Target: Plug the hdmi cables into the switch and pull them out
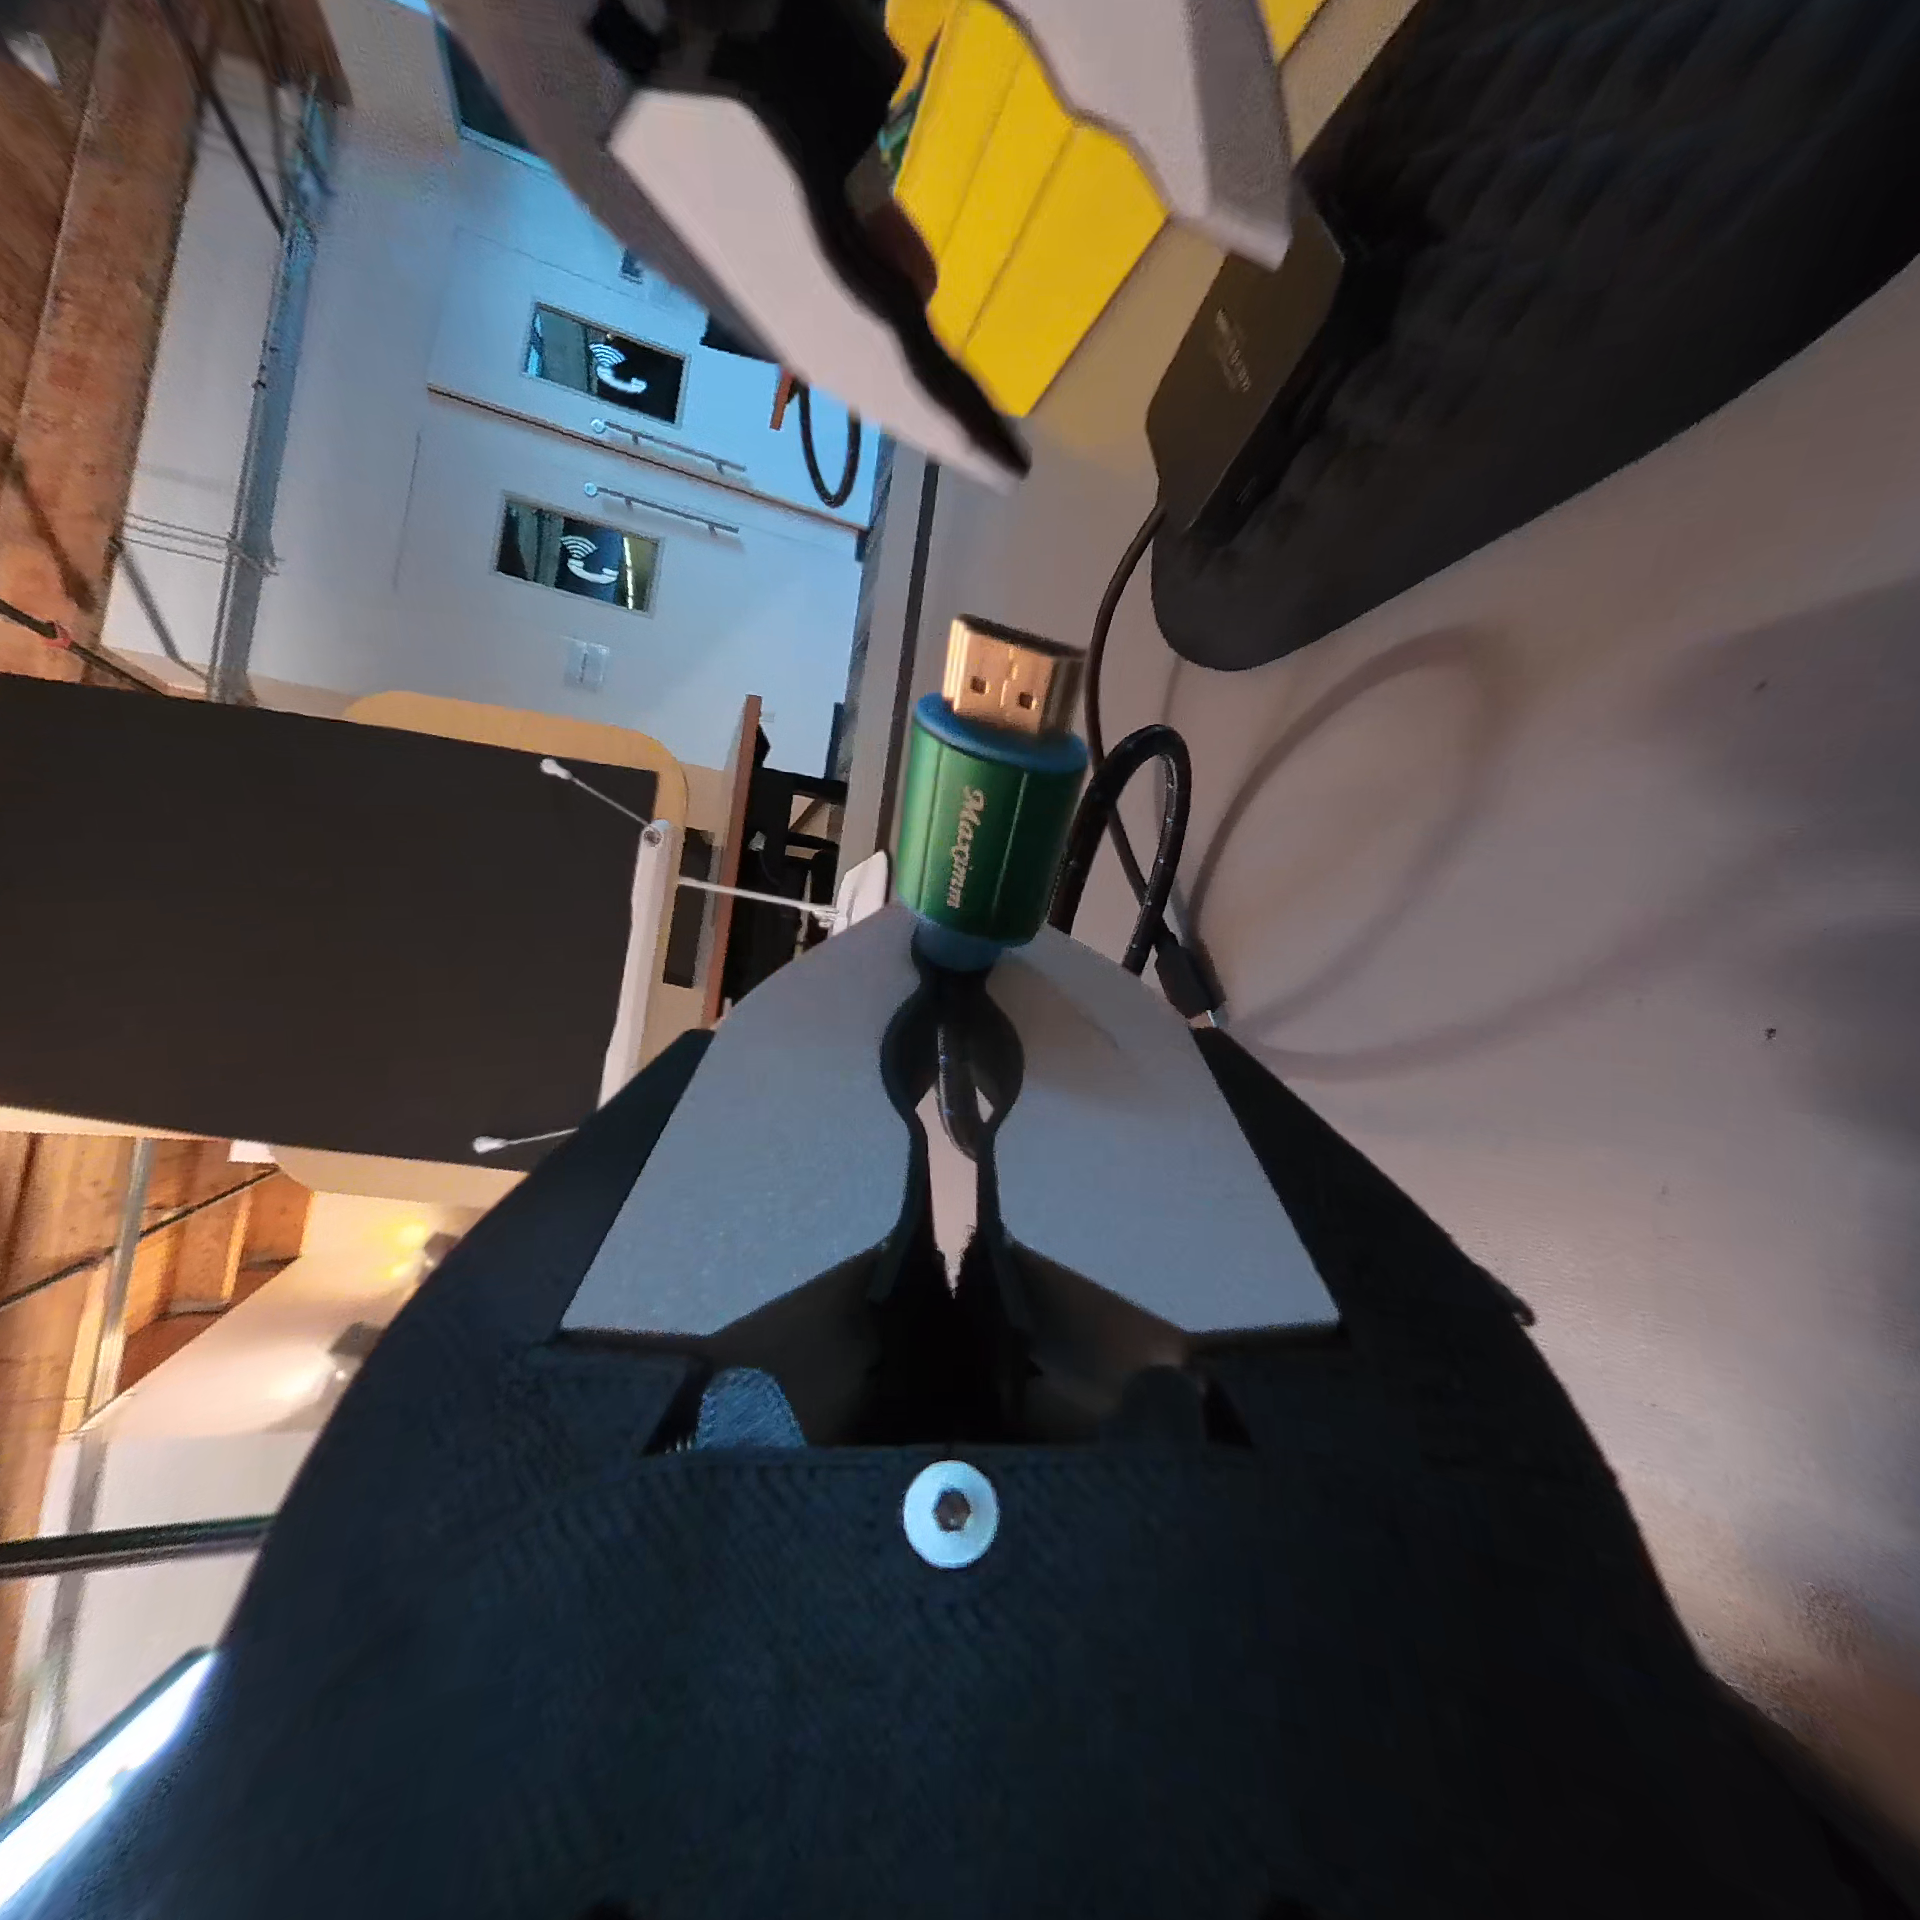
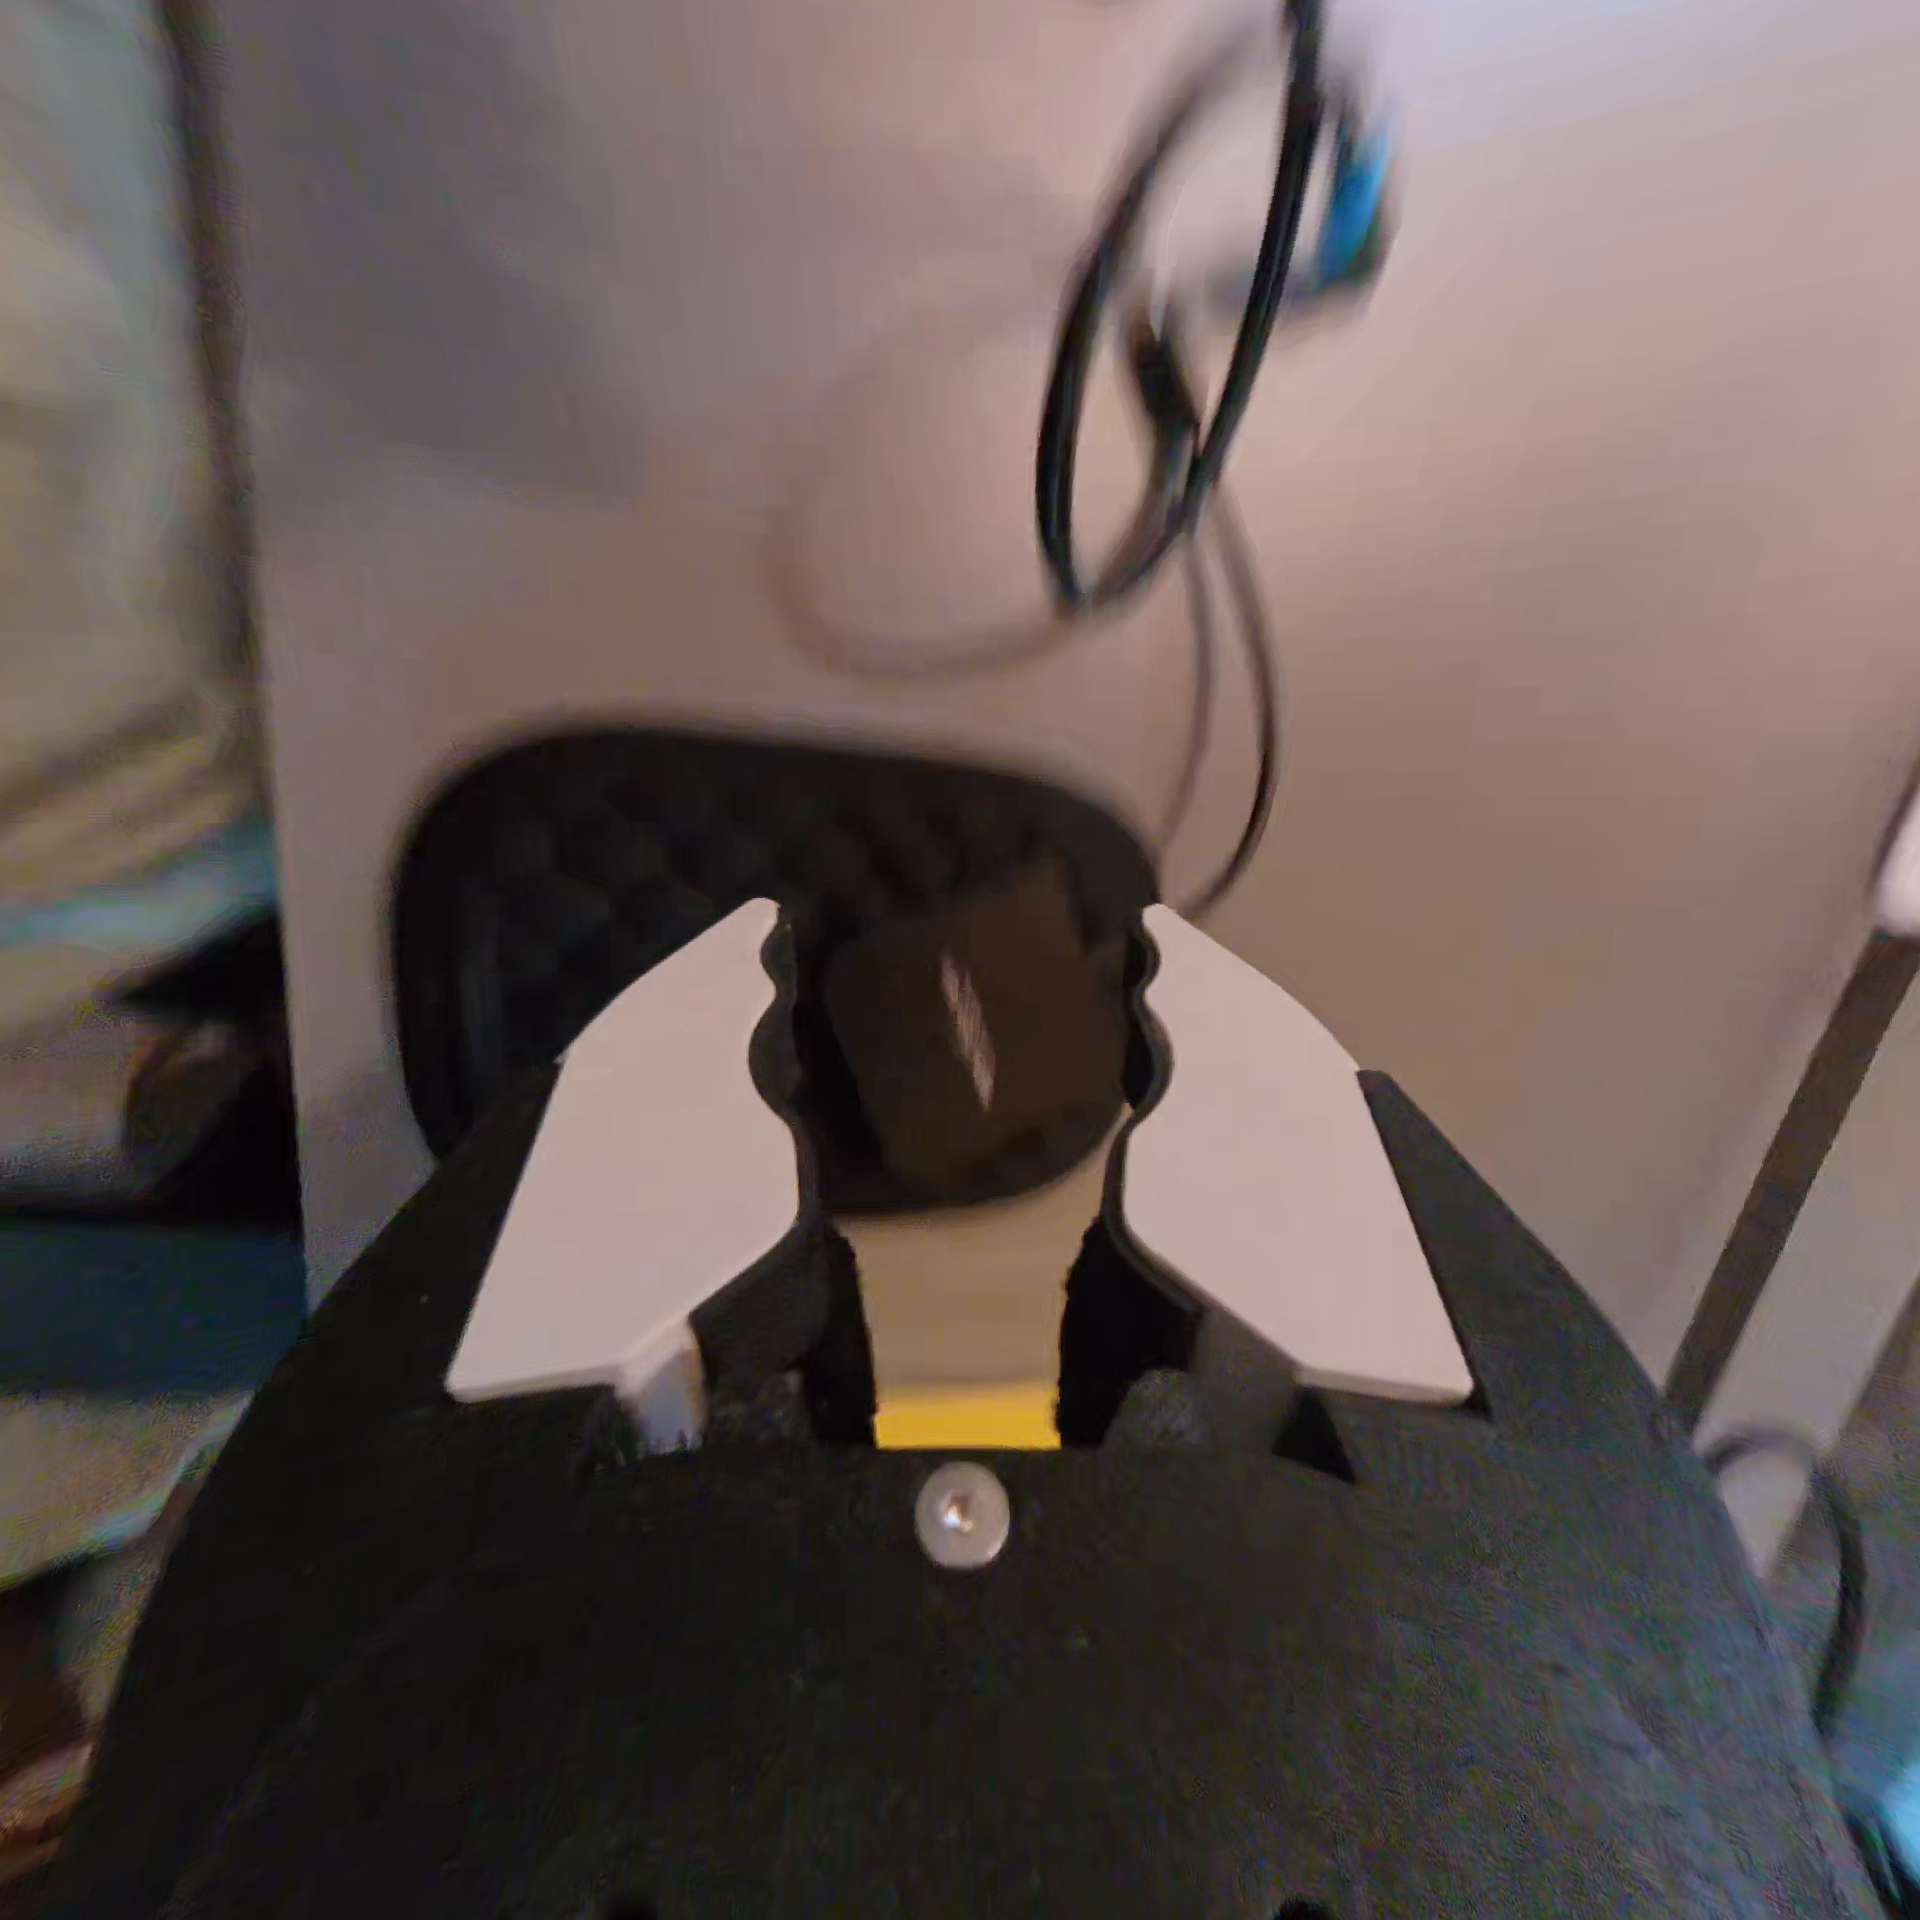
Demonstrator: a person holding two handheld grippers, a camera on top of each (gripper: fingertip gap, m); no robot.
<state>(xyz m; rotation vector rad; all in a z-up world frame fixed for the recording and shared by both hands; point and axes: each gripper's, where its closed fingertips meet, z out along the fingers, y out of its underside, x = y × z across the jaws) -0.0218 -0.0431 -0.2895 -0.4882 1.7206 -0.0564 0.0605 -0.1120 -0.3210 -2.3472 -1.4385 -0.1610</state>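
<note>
My left gripper (image 1: 951,940) is shut on a black HDMI cable (image 1: 961,1081) just behind its green plug (image 1: 987,821). The gold connector (image 1: 1013,675) points forward, held clear of the white table and apart from the black switch box (image 1: 1236,395). The switch lies on a black quilted mat (image 1: 1610,312). My right gripper (image 2: 961,914) is open, and the switch (image 2: 966,1039) shows between its fingers; this view is blurred. The right gripper also shows in the left wrist view (image 1: 1138,351), blurred, close by the switch.
A thin black lead (image 1: 1107,613) runs from the switch. A looped black cable with a small plug (image 1: 1164,831) lies beside the green plug. A blurred blue plug (image 2: 1361,197) sits among cable loops (image 2: 1070,416). A yellow box (image 1: 1029,239) is behind the right gripper.
</note>
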